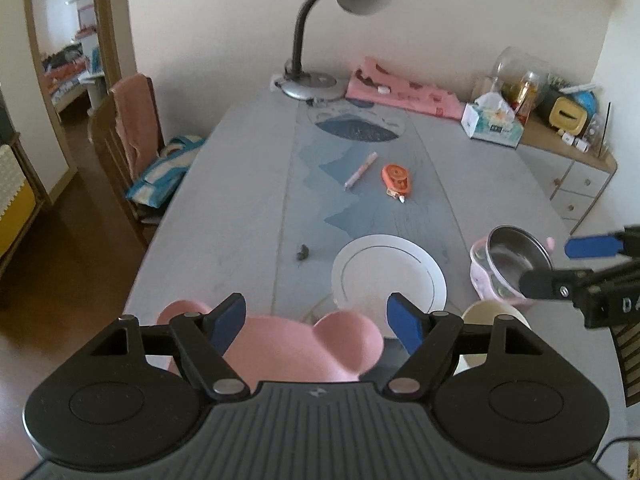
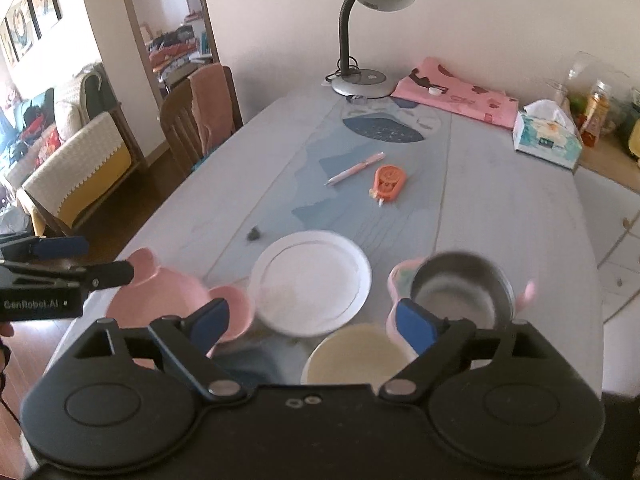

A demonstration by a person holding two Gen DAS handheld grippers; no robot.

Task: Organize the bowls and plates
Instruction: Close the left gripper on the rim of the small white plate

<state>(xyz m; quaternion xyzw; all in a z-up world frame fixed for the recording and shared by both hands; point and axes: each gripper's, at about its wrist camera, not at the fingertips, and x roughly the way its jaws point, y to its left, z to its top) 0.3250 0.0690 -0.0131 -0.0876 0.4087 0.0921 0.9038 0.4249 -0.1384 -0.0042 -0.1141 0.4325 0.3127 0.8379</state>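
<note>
Both grippers open and empty, raised above the near end of the grey table (image 2: 500, 200).

Left gripper (image 1: 316, 324): jaws wide, nothing between the pads. Pink bear-eared bowl (image 1: 296, 344) directly below, showing through the gap at 6 o'clock in the left wrist view, one ear at each side. Not touching as far as can be told.

Right gripper (image 2: 316, 324): jaws wide, nothing held. Cream bowl (image 2: 356, 354) under the gap at 6 o'clock in the right wrist view. White plate (image 2: 314, 282) just beyond at 12 o'clock of the fingertips. Steel bowl (image 2: 460, 292) nested in a pale pink bowl (image 2: 400, 278) at about 2 o'clock, close behind the right-hand finger.

Layout on the table: white plate central; pink eared bowl at its 9 o'clock, rims near or touching; cream bowl at its 5 o'clock, nearest the table edge; steel-in-pink pair at its 3 o'clock, apart from the plate.

Handling, judged:
- White plate: looks ceramic, stiff, glossy, breakable. Flat on the cloth, so rim hard to get under; pinch at the raised rim, low approach.
- Pink eared bowl: matte, probably light plastic or bamboo fibre. Take the wall across the rim, or an ear.
- Steel bowl: thin, light, slick; pinch the rim. Loose in the pink one, may lift alone.
- Cream bowl: smooth, material unclear; rim pinch.

Stray pen (image 2: 354, 168) and orange correction-tape dispenser (image 2: 388, 182) mid-table, well clear.
</note>
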